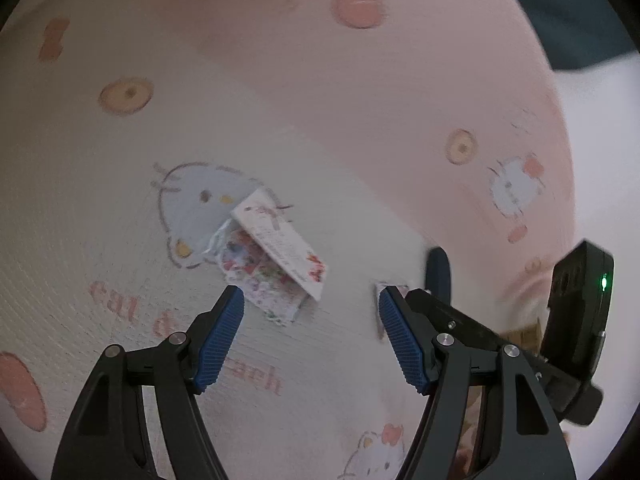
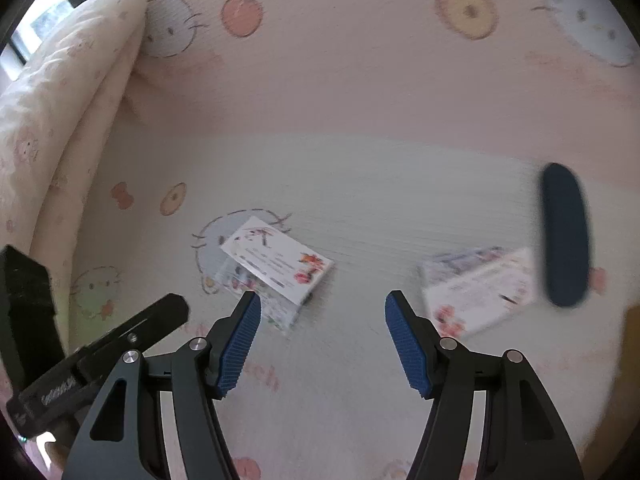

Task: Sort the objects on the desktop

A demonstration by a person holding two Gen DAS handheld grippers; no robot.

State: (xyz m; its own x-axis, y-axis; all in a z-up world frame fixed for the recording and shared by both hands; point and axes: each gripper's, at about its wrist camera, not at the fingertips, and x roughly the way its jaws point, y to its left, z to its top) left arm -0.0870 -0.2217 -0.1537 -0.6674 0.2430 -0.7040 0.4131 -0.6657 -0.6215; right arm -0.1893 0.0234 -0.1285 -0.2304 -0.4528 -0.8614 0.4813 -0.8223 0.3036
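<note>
Surface: printed cartoon sheet point(image 2: 360, 184). Count: two white floral packets, one dark blue oblong.

Packet 1 point(image 2: 276, 264) lies tilted over a crumpled wrapper point(image 1: 256, 280), just ahead of both claws. Packet 2 point(image 2: 480, 288) is blurred, possibly a stack, just beside the dark blue oblong point(image 2: 566, 236).

Left gripper point(image 1: 310, 328): jaws apart, nothing between. Right gripper point(image 2: 322, 336): jaws apart, empty.
</note>
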